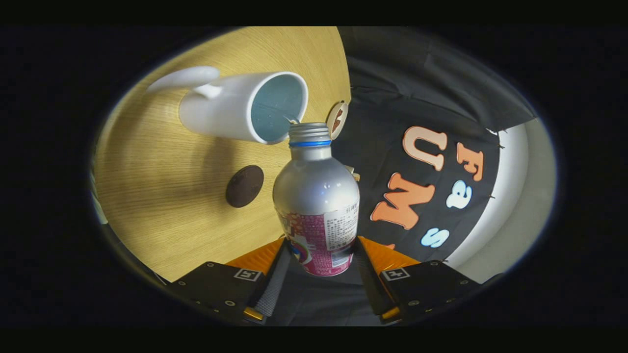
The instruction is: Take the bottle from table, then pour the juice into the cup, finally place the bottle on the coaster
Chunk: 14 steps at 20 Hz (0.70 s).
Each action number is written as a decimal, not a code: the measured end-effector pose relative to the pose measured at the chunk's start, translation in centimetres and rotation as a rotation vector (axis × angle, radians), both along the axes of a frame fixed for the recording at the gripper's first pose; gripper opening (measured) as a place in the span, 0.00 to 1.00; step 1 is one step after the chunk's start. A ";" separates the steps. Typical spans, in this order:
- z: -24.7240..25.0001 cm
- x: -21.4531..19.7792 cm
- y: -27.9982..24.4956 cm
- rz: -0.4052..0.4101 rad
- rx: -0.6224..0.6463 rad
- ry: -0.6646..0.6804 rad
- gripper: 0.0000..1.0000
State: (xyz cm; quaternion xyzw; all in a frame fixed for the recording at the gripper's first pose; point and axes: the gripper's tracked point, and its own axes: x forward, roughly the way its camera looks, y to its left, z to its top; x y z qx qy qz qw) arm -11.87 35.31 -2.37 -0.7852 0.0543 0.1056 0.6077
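Observation:
My gripper (319, 264) is shut on a silver metal bottle (316, 196) with a pink label, both fingers pressed on its lower body. The whole view is rolled over, so the bottle is tipped. Its open threaded neck with a blue ring reaches the rim of a white mug (243, 105), and a thin trickle of liquid runs from the neck into the mug's mouth. The mug stands on the wooden table (162, 206), its handle on the side away from the bottle. A dark brown round coaster (244, 186) lies on the table beside the bottle's shoulder, nearer to me than the mug.
A small round wooden disc (337, 118) with a reddish mark sits at the table's edge just beyond the bottle neck. The black booth cloth hangs behind the table edge, with a pale wall past it.

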 end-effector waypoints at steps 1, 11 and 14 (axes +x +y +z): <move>0.0 0.1 0.0 0.000 -0.006 0.001 0.73; 0.0 0.0 0.8 0.023 -0.058 0.020 0.73; 0.0 -0.2 0.8 0.025 -0.071 0.021 0.74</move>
